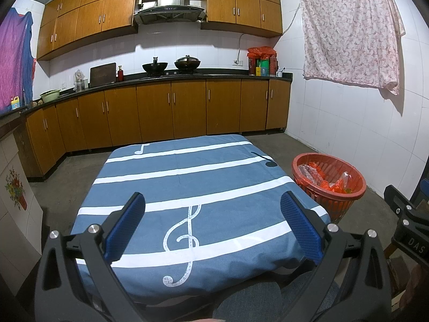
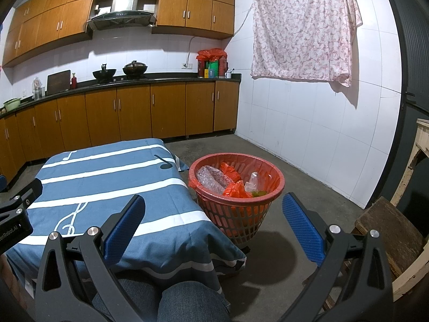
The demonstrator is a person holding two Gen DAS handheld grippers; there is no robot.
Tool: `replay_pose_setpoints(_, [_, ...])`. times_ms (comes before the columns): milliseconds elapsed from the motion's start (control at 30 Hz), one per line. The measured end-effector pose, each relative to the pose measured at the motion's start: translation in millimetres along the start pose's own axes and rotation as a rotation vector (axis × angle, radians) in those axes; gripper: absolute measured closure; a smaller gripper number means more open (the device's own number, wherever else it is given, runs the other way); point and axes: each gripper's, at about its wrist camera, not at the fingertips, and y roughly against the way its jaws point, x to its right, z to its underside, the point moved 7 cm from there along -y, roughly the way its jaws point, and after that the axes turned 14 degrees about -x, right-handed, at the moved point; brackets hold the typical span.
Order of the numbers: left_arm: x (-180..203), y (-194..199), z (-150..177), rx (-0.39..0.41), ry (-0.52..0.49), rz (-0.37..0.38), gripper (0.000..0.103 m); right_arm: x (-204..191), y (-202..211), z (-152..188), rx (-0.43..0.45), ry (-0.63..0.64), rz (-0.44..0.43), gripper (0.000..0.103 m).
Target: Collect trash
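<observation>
Two hand-held grippers hover side by side over the near edge of a low table (image 1: 187, 177) draped in a blue cloth with white stripes and music notes, and the cloth's top shows no litter anywhere, which suggests the collecting is finished or nearly so. Ahead of both, beyond the table, runs the kitchen's row of wooden cabinets (image 1: 171, 107), too far to matter for this job. To the right of the left hand-held gripper (image 1: 213, 225), and directly ahead of the right hand-held gripper (image 2: 214, 226), stands the red basket (image 2: 236, 214) on the floor just beside the table's corner, placed there, I judge, so that anything picked off the cloth can be dropped in with a short swing. Inside it lies the trash: a clear bubble-wrap bundle (image 2: 213, 178), crumpled orange plastic bags (image 2: 234, 187) and a clear plastic wrapper (image 2: 252, 181). Each hand-held gripper has its blue pads spread wide apart with nothing between them, a resting pose that fits emptied hands. Below both, the person's knees in jeans (image 2: 190, 300) show them seated at the table.
</observation>
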Motion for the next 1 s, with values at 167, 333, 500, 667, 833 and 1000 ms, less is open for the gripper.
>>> replay_pose_setpoints(167, [0.3, 0.1, 0.0, 0.000, 0.000, 0.000, 0.004, 0.4, -0.1, -0.1, -0.001, 0.000, 0.000, 0.002])
replay_pose_setpoints(333, [0.9, -1.4, 1.4, -0.003, 0.000, 0.000, 0.004, 0.9, -1.4, 1.7, -0.003, -0.001, 0.000, 0.002])
replay_pose_setpoints(500, [-0.2, -2.9, 2.5, -0.004, -0.001, 0.002, 0.004, 1.1, -1.3, 1.4, -0.003, -0.002, 0.000, 0.002])
replay_pose_setpoints(667, [0.6, -4.5, 5.4, -0.005, -0.001, 0.003, 0.004, 1.5, -1.3, 1.3, -0.003, -0.001, 0.000, 0.002])
replay_pose_setpoints(833, [0.5, -4.2, 4.9, -0.006, -0.001, 0.003, 0.004, 1.6, -0.7, 1.4, -0.003, -0.001, 0.000, 0.002])
replay_pose_setpoints(1000, [0.3, -4.1, 4.3, -0.007, -0.001, 0.002, 0.004, 1.8, -0.9, 1.3, -0.005, -0.002, 0.000, 0.002])
